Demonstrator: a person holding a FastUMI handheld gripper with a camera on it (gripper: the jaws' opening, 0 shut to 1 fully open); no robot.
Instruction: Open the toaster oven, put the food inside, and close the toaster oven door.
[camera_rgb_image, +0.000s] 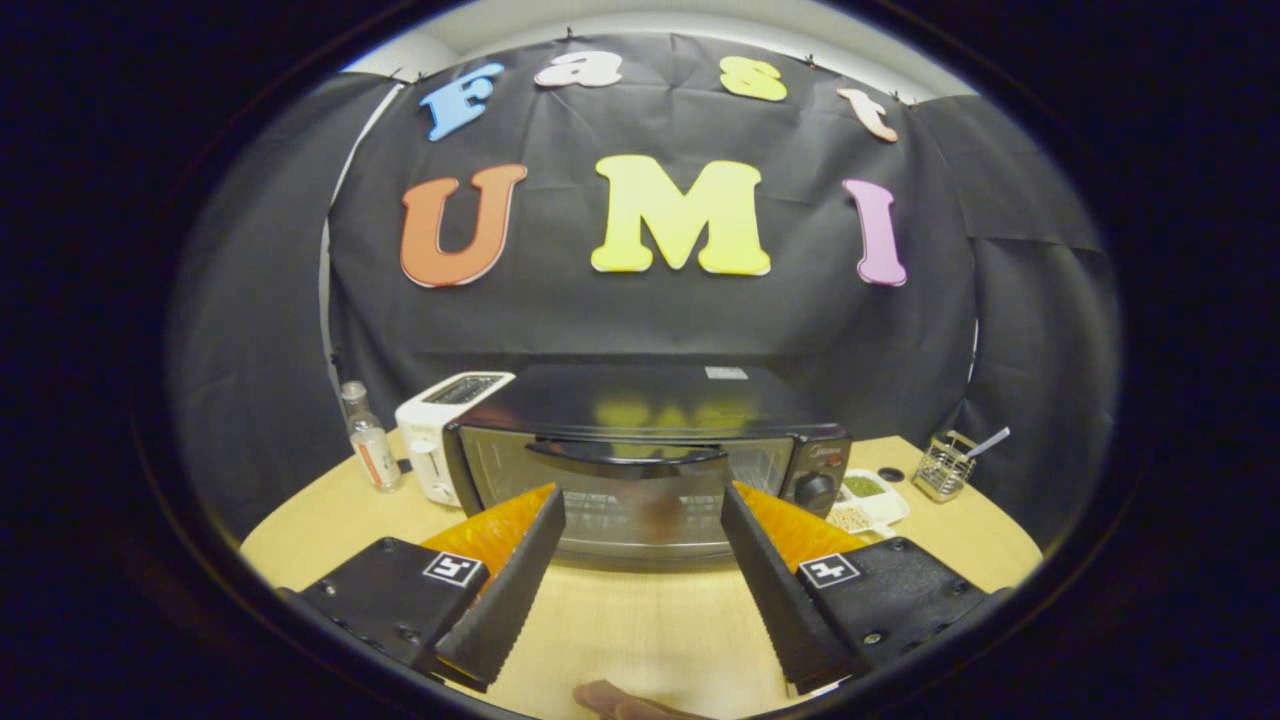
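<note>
A black toaster oven (640, 440) stands on the round wooden table (640, 620), just beyond my fingers. Its glass door (640, 500) is closed, with a dark curved handle (627, 453) across the top and a round knob (815, 490) on its right side. A brownish blur shows behind the glass; I cannot tell what it is. My gripper (640, 505) is open, its fingers spread wide in front of the door with nothing between them. A brownish piece of food (625, 702) lies on the table close under the gripper, partly cut off.
A white slot toaster (445, 430) and a small clear bottle (368, 440) stand left of the oven. To its right are a white tray with compartments (870, 500), a small dark disc (890, 474) and a wire holder with a utensil (948, 463).
</note>
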